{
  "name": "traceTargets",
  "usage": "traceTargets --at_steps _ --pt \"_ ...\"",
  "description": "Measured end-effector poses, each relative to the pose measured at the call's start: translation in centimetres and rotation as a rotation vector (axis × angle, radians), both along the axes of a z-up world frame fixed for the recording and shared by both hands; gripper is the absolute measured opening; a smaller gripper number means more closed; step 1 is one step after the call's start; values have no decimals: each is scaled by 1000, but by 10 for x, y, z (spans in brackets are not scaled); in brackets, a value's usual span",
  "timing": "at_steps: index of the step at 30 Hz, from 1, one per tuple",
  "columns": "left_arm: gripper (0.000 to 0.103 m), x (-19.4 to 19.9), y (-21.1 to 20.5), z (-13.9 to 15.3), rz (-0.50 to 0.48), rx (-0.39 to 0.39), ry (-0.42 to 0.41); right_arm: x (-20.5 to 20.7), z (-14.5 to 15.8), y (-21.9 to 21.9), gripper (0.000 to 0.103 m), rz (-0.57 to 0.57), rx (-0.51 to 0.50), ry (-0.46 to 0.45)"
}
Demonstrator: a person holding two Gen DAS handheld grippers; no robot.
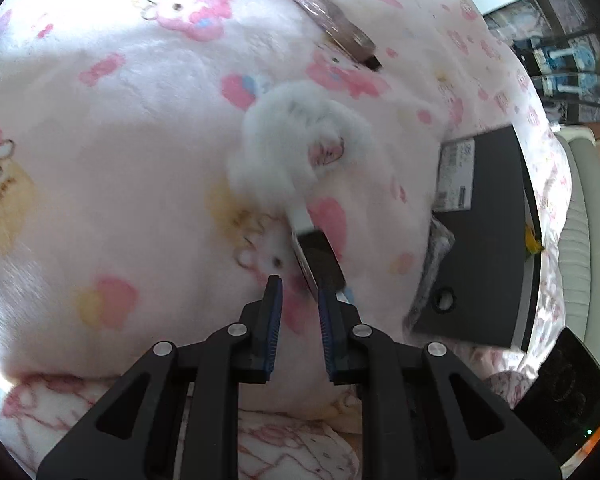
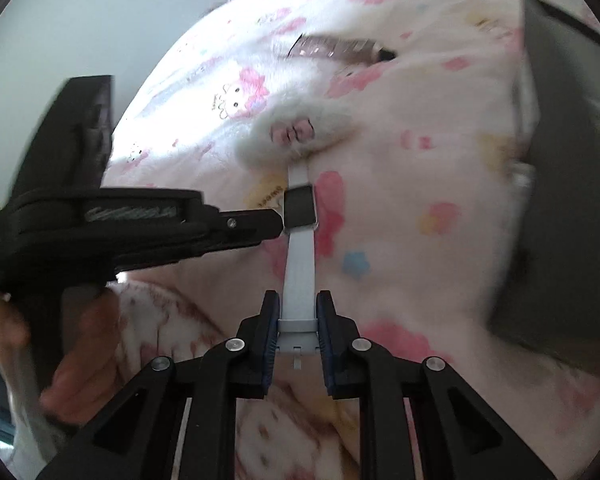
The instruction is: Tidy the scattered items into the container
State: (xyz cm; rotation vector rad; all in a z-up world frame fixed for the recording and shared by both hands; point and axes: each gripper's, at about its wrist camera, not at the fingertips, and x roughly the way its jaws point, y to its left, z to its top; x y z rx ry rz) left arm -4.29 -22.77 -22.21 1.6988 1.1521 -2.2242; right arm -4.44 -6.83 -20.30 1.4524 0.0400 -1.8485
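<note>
With right tongs (image 2: 297, 324) clamped on watch (image 2: 299, 210) strap end and left tongs (image 1: 300, 300) nearly shut beside its face, mid-bed, strap may slip; box (image 1: 488, 240) sits at bed's edge.

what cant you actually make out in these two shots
- Far strap of the smartwatch: its end runs under the white fluffy item, both views.
- Dark box: cut by the right edge in the right wrist view and motion-blurred; its label is too small to read.
- Brown packet: blurred, print unreadable.
- Left gripper: its tips sit at the watch face, contact unclear.
- Right gripper: closed on the strap.
</note>
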Motion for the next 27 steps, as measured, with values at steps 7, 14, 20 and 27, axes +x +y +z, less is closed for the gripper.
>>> traceTargets --at_steps 7,14,20,27 --pt "16 -8 35 -7 -65 -1 -17 9 3 73 16 -56 67 -29" --pt "16 -15 59 -24 -110 23 -43 4 -4 116 19 -167 58 -86" --pt "23 -23 67 -30 -108 27 -26 -3 9 135 20 -275 209 61" --pt "23 -9 42 -16 85 -48 61 4 16 150 22 -323 144 23"
